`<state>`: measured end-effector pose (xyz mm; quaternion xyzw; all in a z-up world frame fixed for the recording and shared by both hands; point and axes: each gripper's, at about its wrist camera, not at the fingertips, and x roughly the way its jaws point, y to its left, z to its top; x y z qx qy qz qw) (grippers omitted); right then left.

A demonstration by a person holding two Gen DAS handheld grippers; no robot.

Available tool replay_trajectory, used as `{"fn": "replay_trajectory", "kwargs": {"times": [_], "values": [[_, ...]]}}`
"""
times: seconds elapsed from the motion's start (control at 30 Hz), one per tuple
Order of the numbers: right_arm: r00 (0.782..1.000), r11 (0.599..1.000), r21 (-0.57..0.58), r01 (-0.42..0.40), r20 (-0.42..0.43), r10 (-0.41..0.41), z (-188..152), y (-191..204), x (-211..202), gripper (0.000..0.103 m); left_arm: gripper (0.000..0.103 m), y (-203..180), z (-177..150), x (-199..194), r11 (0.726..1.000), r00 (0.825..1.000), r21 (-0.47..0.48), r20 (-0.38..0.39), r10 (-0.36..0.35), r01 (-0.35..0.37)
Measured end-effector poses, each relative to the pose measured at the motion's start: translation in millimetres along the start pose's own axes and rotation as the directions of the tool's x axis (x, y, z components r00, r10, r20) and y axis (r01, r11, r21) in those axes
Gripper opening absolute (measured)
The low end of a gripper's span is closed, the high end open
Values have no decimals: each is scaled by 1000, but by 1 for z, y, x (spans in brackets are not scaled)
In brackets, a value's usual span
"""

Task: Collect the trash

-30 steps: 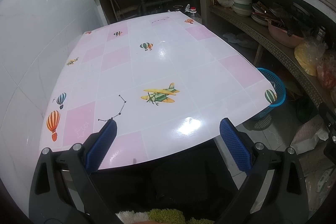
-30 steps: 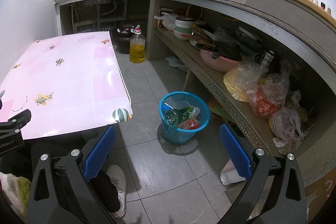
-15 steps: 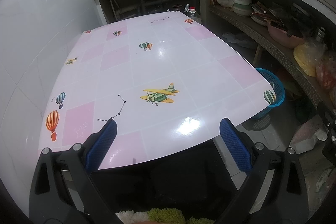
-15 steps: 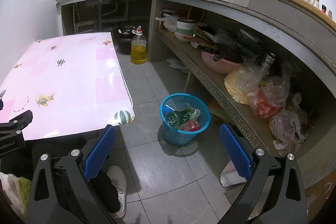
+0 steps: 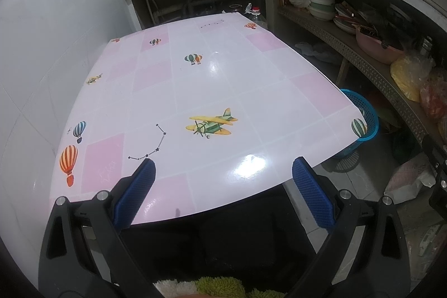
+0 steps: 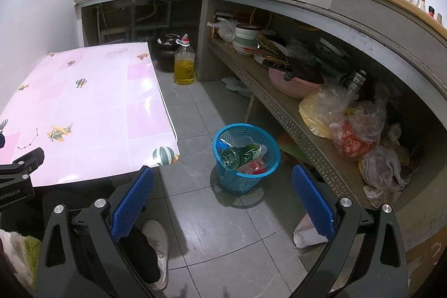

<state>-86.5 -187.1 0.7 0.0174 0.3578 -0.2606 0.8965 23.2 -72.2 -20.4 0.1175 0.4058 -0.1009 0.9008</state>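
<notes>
Two hand-held grippers spread and carrying nothing; almost nothing has shifted over the last second.

Left wrist: the left hand-held gripper (image 5: 223, 175) hovers over the bare pink worktop (image 5: 212, 91). Right wrist: the right hand-held gripper (image 6: 223, 186) has edged slightly nearer the blue basket (image 6: 272, 159) on the floor, where a green bottle (image 6: 240, 154) and red wrappers (image 6: 255, 166) already lie, so collecting looks about finished.
</notes>
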Motion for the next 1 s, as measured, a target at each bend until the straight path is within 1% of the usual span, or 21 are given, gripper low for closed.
{"fn": "replay_trajectory", "kwargs": {"times": [1.0], "values": [[1000, 1000, -1, -5, 0, 5, -1, -4, 3, 96, 94, 5, -3, 6, 1000, 1000, -10, -25, -17, 17]]}}
